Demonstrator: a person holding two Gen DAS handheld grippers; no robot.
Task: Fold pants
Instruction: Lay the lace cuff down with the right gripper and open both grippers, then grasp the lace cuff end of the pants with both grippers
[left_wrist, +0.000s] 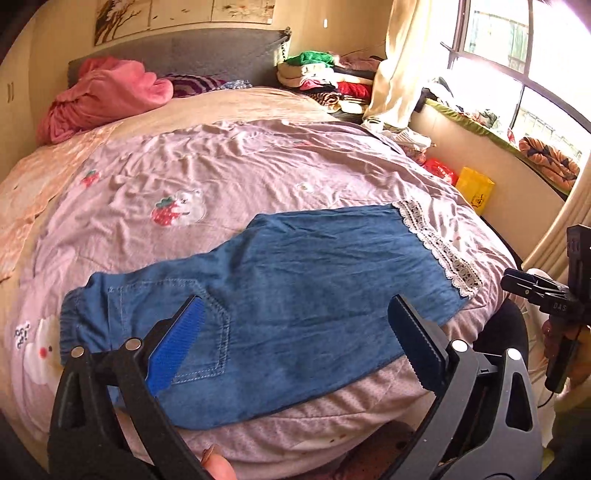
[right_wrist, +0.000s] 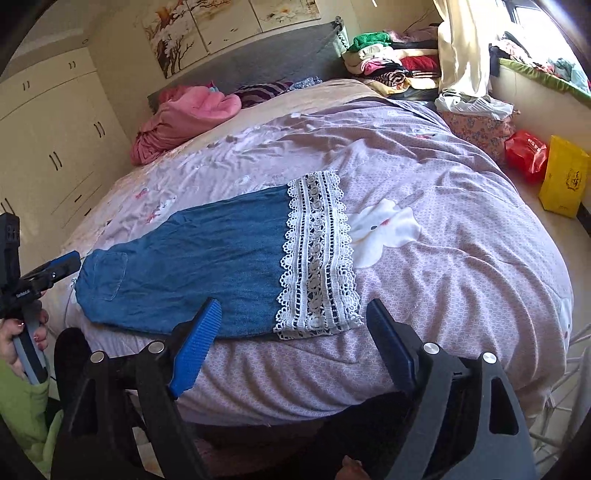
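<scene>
Pants (left_wrist: 295, 295) flat on bed (left_wrist: 229, 162), legs stacked, lace hem (right_wrist: 317, 251) rightward.
Left gripper (left_wrist: 295, 343) and right gripper (right_wrist: 291, 339) both spread apart, hovering at near edge, holding nothing.

**Both grippers open above the near edge of the bed**

The left gripper (left_wrist: 295, 332) is held with its two blue-padded fingers (left_wrist: 177, 347) spread wide apart, holding nothing, above the near edge of the bed. The right gripper (right_wrist: 291, 339) is posed the same way, jaws wide and empty. The left hand (right_wrist: 22, 339), with painted nails, wraps its gripper's handle. The right hand (left_wrist: 569, 354) grips its own handle.
</scene>
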